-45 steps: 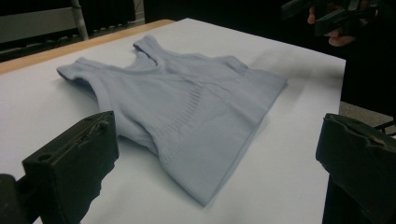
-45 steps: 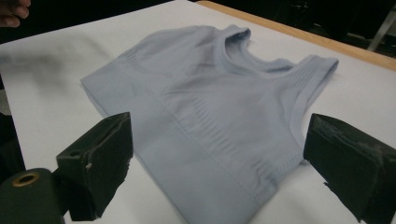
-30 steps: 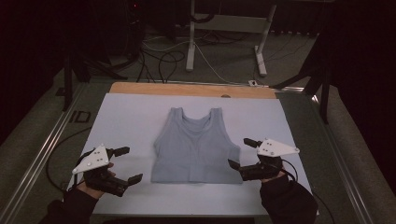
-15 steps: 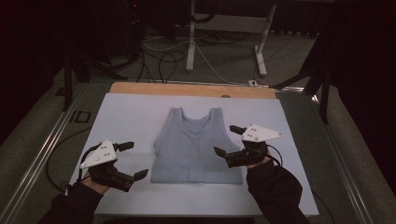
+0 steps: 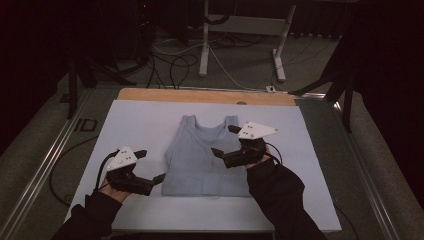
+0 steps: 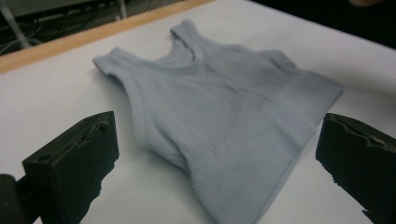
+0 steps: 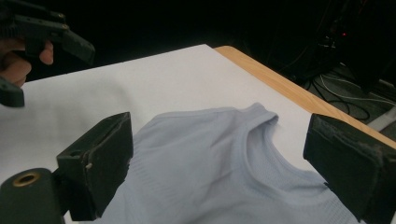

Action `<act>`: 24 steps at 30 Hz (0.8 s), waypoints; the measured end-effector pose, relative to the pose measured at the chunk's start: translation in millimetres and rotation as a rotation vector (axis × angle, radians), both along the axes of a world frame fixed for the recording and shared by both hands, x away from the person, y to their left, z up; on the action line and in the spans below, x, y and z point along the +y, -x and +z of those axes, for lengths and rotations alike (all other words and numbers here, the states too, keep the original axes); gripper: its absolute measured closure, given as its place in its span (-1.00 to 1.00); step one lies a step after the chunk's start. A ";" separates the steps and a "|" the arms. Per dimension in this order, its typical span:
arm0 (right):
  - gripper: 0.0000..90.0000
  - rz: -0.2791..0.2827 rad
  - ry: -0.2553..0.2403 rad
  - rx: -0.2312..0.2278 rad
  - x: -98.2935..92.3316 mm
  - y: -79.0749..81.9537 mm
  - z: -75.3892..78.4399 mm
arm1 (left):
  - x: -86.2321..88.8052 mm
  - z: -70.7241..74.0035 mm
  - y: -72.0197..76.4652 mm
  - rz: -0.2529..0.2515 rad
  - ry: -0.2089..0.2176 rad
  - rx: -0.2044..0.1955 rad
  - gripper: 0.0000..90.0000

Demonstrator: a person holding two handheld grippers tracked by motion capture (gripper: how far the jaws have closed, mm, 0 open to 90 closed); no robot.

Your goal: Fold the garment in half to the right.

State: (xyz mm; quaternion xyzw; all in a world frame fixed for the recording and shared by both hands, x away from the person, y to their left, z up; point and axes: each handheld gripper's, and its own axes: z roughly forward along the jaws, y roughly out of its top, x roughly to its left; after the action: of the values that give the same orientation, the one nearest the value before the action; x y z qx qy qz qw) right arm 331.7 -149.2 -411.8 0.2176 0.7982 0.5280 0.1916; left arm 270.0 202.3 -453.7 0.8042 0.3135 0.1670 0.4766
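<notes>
A pale blue sleeveless top [image 5: 207,155] lies flat near the middle of a white sheet [image 5: 145,120] that covers the table, its neck and straps toward the far wooden edge [image 5: 205,96] and its hem toward the person. The left gripper [image 5: 148,166] sits just beside the garment's lower left corner, low over the white sheet, and its jaws are spread wide with nothing between them; the nearer jaw tip is close to the hem corner, but the high view does not settle whether it touches the cloth. In the left gripper view the two black jaws stand far apart at the bottom corners, and the top [image 6: 224,121] lies beyond and between them, hem end nearest. The right gripper [image 5: 225,140] is over the garment's right side, near the armhole, with its jaws also spread wide and holding nothing. In the right gripper view the top [image 7: 219,163] fills the gap between the jaws, the neckline and one strap lying toward the wooden edge [image 7: 299,95], and whether the jaws rest on the fabric or hang just above it cannot be told. The left gripper [image 7: 32,51] shows farther off at the upper left of that view, held in a hand [image 7: 18,63].
</notes>
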 end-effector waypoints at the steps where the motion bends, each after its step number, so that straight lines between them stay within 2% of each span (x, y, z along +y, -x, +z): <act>1: -0.82 0.003 -0.004 0.002 2.5 -1.5 -0.1 | -1.3 -1.8 -0.5 -0.003 -0.006 0.002 -1.00; 5: -0.82 0.018 -0.012 0.003 12.0 -6.9 -2.2 | -5.0 -9.9 -4.2 -0.006 -0.025 0.018 -1.00; 10: -0.82 0.032 0.016 0.011 22.0 -10.5 -7.6 | -6.4 -26.0 -13.1 -0.028 -0.024 0.111 -1.00; 15: -0.82 0.034 0.008 0.023 26.3 -13.8 -15.9 | -13.0 -40.9 -15.0 -0.026 -0.072 0.153 -1.00; 18: -0.82 0.034 0.006 0.037 28.3 -14.0 -20.8 | -14.4 -48.3 -17.8 -0.030 -0.069 0.194 -0.99; 24: -0.82 0.043 0.004 0.054 30.8 -12.7 -27.0 | -20.3 -63.6 -22.0 -0.068 -0.113 0.282 -0.84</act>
State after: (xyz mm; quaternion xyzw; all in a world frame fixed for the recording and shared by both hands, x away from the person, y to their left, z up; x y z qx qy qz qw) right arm 344.5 -118.4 -438.9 0.2142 0.8086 0.5243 0.1592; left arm 292.1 182.0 -517.3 0.8552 0.3402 0.0535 0.3874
